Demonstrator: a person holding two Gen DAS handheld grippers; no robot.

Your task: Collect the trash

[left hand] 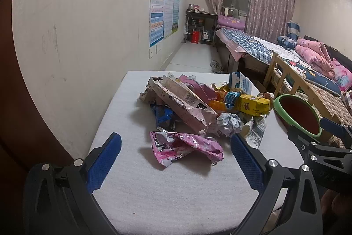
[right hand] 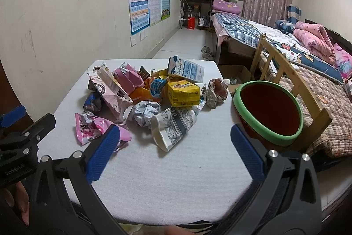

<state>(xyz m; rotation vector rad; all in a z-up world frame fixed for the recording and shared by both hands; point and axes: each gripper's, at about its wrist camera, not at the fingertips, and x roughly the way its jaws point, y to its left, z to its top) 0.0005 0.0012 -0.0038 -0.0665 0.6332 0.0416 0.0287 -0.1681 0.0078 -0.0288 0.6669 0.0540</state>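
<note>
A heap of trash lies on the white table (left hand: 154,191) (right hand: 176,180): a torn pink carton (left hand: 187,109) (right hand: 110,94), a crumpled pink foil wrapper (left hand: 187,148) (right hand: 92,128), a yellow box (left hand: 254,105) (right hand: 183,91), a crumpled paper ball (left hand: 230,123) (right hand: 145,112), a squashed patterned paper cup (right hand: 173,127) and a blue-white milk carton (right hand: 187,69). My left gripper (left hand: 176,144) is open, its fingers either side of the pink wrapper and short of it. My right gripper (right hand: 176,138) is open in front of the cup. A red bin with a green rim (right hand: 269,111) (left hand: 300,115) stands at the table's right edge.
A wooden bed frame (right hand: 292,78) with bedding runs along the right, close behind the bin. A cardboard box (right hand: 235,74) sits on the floor past the table's far corner. A plain wall (left hand: 77,36) flanks the left. The right gripper (left hand: 325,147) shows in the left wrist view.
</note>
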